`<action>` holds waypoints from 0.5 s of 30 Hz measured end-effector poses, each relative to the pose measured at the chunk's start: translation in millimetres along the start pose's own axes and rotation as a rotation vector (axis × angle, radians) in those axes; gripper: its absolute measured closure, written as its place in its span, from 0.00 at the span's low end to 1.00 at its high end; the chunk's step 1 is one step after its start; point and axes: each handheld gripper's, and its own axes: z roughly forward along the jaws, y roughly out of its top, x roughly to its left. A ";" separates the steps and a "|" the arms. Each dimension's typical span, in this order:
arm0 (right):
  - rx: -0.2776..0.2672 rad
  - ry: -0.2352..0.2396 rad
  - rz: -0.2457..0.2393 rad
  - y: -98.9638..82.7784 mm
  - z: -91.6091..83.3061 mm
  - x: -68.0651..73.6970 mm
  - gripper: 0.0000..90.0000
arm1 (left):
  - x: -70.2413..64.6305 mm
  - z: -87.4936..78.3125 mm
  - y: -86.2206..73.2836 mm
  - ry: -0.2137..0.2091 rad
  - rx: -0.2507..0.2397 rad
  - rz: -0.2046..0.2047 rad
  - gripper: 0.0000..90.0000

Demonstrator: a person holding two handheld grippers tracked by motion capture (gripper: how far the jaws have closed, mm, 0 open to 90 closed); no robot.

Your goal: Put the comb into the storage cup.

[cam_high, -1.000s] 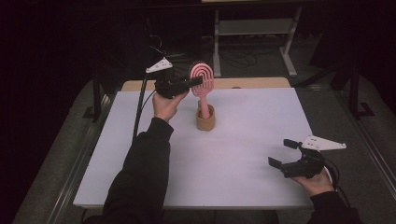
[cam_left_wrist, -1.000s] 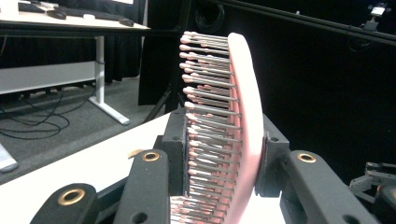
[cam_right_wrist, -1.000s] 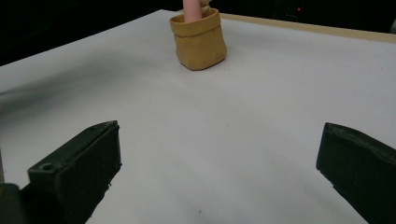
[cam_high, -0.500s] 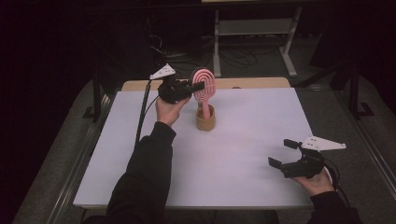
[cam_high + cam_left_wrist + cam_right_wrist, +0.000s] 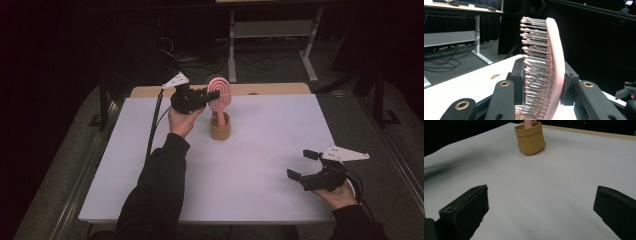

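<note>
On the white table [image 5: 250, 165], far side: pink hairbrush [image 5: 219, 95] stood upright, handle down in a tan pouch [image 5: 220, 127]
Hidden: handle bottom was inside the pouch; in the right gripper view the brush was cut off at the top edge, just a pink stub [image 5: 528, 123] above the pouch [image 5: 531, 138]; in the left gripper view the brush's [image 5: 549, 70] lower end ran out of frame; pad contact on the bristle side was hard to make out behind the pins
Left arm: dark sleeve [image 5: 155, 195] stretched forward across the table; hand raised above the surface; left gripper [image 5: 212, 95] pointed level toward the brush head from its left
Left claw: clamped on the hairbrush head; one jaw on the bristle face, one on the smooth pink back
Right arm: hand low at the near right corner of the table, well apart from the pouch; right gripper [image 5: 300, 165] aimed inward over the table
Right claw: released; jaws spread wide, nothing between them but bare table [image 5: 549, 202]
</note>
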 end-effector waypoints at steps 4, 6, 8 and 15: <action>-0.002 0.001 0.005 0.1 -0.5 -0.3 0.00 | 1.8 -1.2 -3.2 -0.005 -0.007 -0.017 0.71; 0.001 0.002 0.002 0.0 -0.3 -0.3 0.00 | 2.5 -1.0 -4.9 0.001 -0.005 -0.017 0.71; 0.001 0.001 0.003 0.1 -0.3 -0.3 0.00 | 3.7 -0.8 -6.8 0.003 -0.007 -0.022 0.71; 0.005 0.002 0.005 -0.5 0.3 -0.7 0.00 | 8.6 -1.3 -10.6 0.003 -0.024 -0.049 0.71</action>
